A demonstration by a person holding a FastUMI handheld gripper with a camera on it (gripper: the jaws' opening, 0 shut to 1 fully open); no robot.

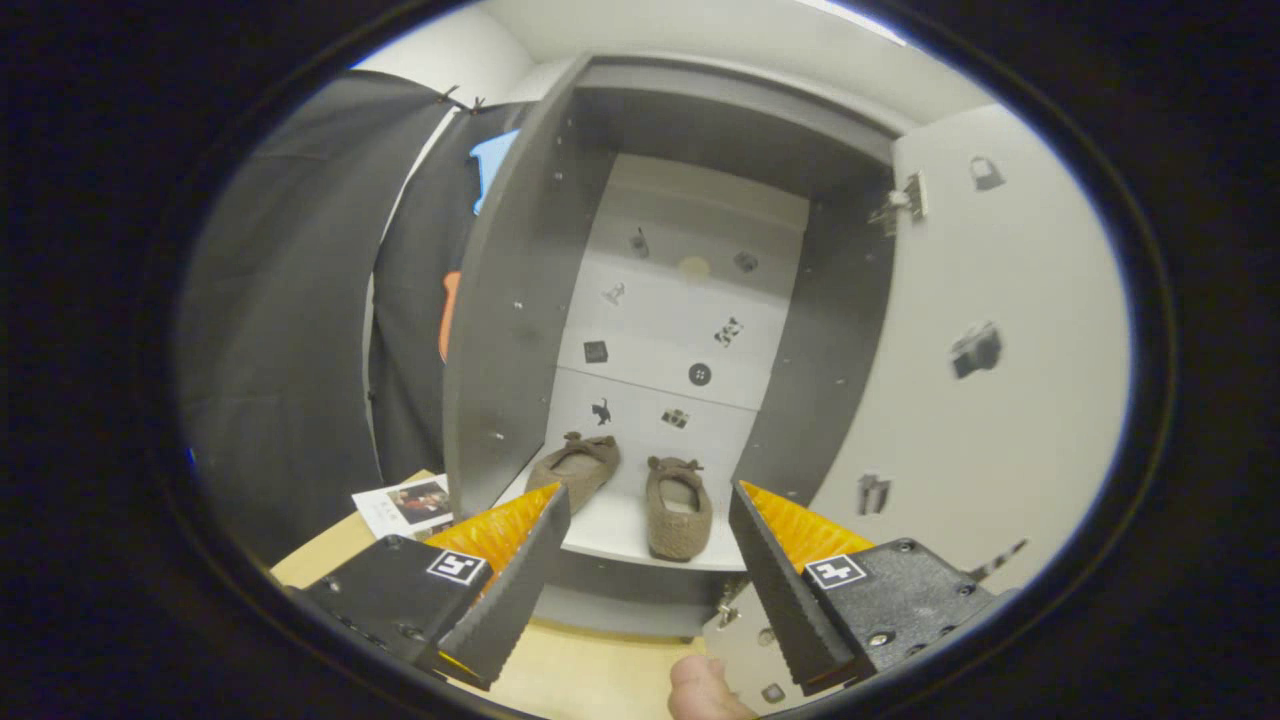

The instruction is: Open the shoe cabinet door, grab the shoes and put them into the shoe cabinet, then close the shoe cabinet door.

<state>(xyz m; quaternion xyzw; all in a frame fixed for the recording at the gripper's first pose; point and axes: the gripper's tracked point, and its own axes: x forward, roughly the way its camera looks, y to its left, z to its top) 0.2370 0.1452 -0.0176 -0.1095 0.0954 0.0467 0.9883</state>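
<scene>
Tongs (650,520) stand spread apart and grip nothing, hovering before the open shoe cabinet (520,300). Both shoes (680,505) already sit side by side on the bottom shelf (620,535), beyond the fingertips. At the right, the cabinet door (990,400) hangs wide open. Opening and loading look finished; judging from this, only swinging that door shut remains. A hand (705,690) shows near, between the fingers.

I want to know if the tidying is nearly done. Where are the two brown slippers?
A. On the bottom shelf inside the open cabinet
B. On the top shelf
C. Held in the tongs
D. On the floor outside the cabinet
A: both slippers sit side by side on the cabinet's bottom shelf, beyond the open, empty tongs; the door stands open.
</scene>
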